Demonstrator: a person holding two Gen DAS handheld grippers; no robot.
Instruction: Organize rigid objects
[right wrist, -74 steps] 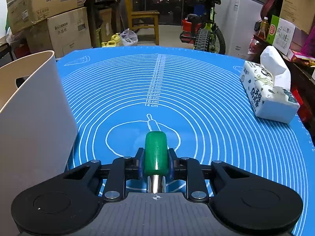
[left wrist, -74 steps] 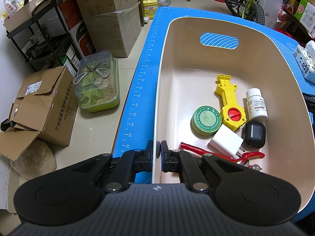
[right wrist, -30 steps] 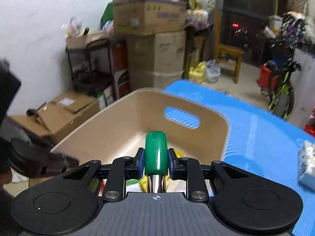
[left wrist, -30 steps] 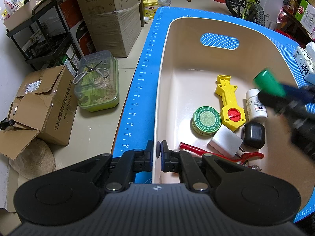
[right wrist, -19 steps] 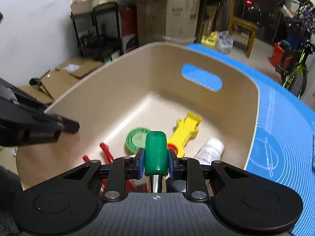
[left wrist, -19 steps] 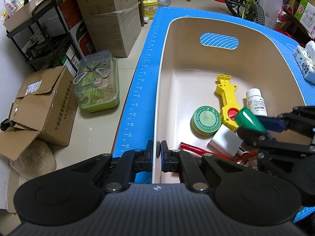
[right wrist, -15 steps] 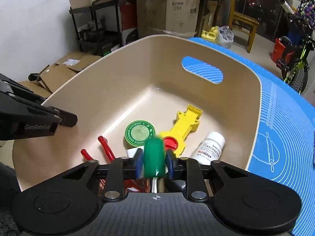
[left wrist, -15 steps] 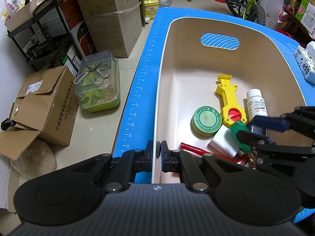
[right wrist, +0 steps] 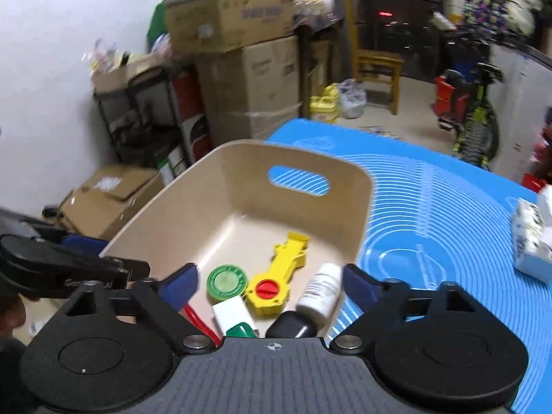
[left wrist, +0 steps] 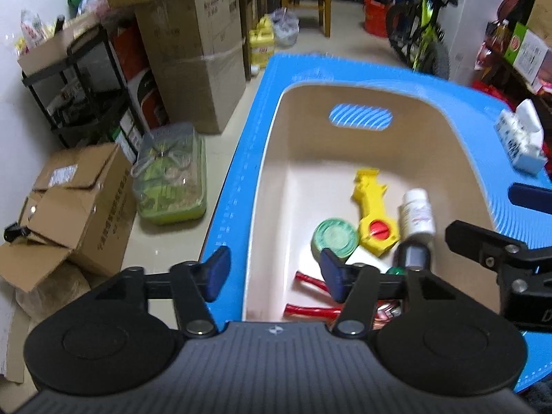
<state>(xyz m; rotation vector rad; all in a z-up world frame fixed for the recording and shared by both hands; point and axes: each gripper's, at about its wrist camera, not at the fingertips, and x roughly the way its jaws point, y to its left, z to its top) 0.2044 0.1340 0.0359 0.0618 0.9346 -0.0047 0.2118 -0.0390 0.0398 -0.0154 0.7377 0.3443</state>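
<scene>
A beige bin (left wrist: 272, 158) (right wrist: 227, 186) stands on the blue mat (right wrist: 431, 207). In it lie a yellow tool (left wrist: 372, 214) (right wrist: 279, 276), a green round tin (left wrist: 333, 238) (right wrist: 226, 281), a white bottle (left wrist: 417, 210) (right wrist: 321, 289), a white charger (right wrist: 231, 312), a black case (left wrist: 412, 255) (right wrist: 289, 324), red-handled pliers (left wrist: 308, 308) and the green-handled tool (right wrist: 241, 330) (left wrist: 396, 270). My left gripper (left wrist: 272, 272) is open, straddling the bin's near wall above it. My right gripper (right wrist: 270, 284) is open and empty above the bin; it also shows in the left wrist view (left wrist: 500, 252).
A tissue pack (left wrist: 521, 145) (right wrist: 531, 238) lies on the mat at the right. On the floor to the left are cardboard boxes (left wrist: 79, 200), a green-lidded container (left wrist: 169, 183) and a black rack (left wrist: 72, 89). A bicycle (left wrist: 421, 45) and chair stand behind.
My right gripper carried the green-handled tool into the bin, opened and let it go, then rose. My left gripper opened, released the bin's rim and lifted back.
</scene>
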